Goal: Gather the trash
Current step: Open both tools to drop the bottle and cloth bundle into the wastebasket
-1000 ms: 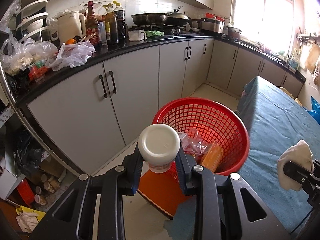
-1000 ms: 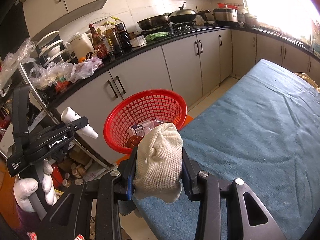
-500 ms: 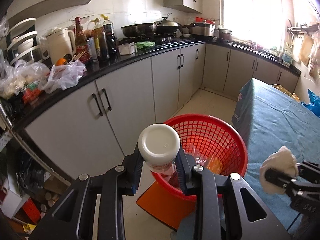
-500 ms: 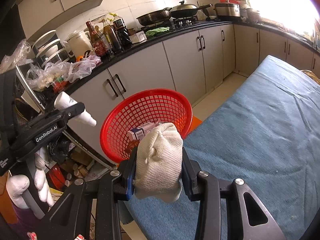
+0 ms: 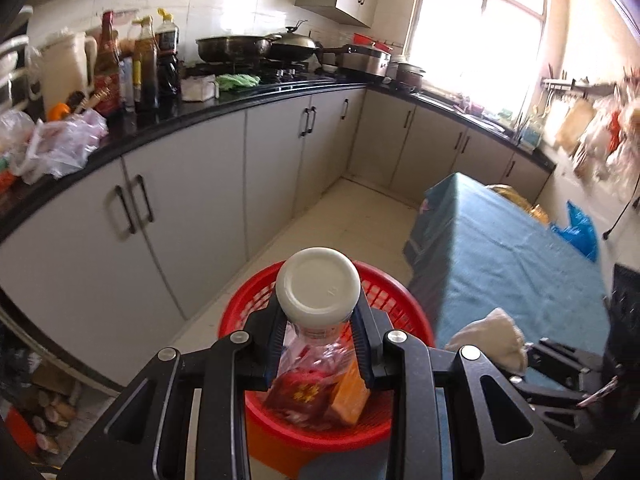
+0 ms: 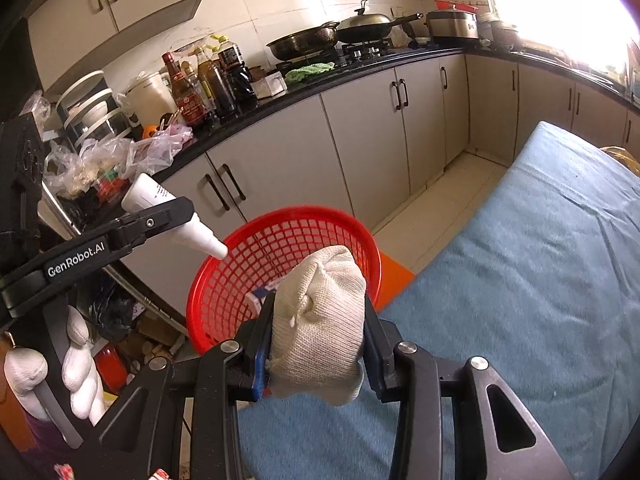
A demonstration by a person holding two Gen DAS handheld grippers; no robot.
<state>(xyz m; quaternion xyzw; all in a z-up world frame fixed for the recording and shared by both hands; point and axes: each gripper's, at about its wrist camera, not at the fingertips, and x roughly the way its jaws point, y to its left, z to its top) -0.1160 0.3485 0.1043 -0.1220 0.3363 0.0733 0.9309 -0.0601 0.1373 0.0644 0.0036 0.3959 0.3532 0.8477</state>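
Note:
My left gripper (image 5: 318, 320) is shut on a white plastic bottle (image 5: 318, 294), held directly above the red mesh basket (image 5: 396, 296). In the right wrist view the bottle (image 6: 168, 208) points nozzle-down over the basket's (image 6: 224, 280) near rim. The basket holds a clear wrapper (image 5: 308, 380), an orange packet (image 5: 348, 396) and a small box (image 6: 260, 298). My right gripper (image 6: 318, 320) is shut on a balled cream cloth (image 6: 320, 320), above the table edge beside the basket. The cloth also shows in the left wrist view (image 5: 492, 338).
The basket stands on an orange stool (image 6: 394, 278) between grey kitchen cabinets (image 5: 168, 216) and a table with a blue cloth (image 6: 520, 280). The black counter (image 5: 240, 96) carries bottles, bags, pans and a kettle. A blue bag (image 5: 580, 232) lies beyond the table.
My left gripper has moved the bottle forward from beside the basket to right above it. My right gripper with the cloth has stayed nearly still by the basket.

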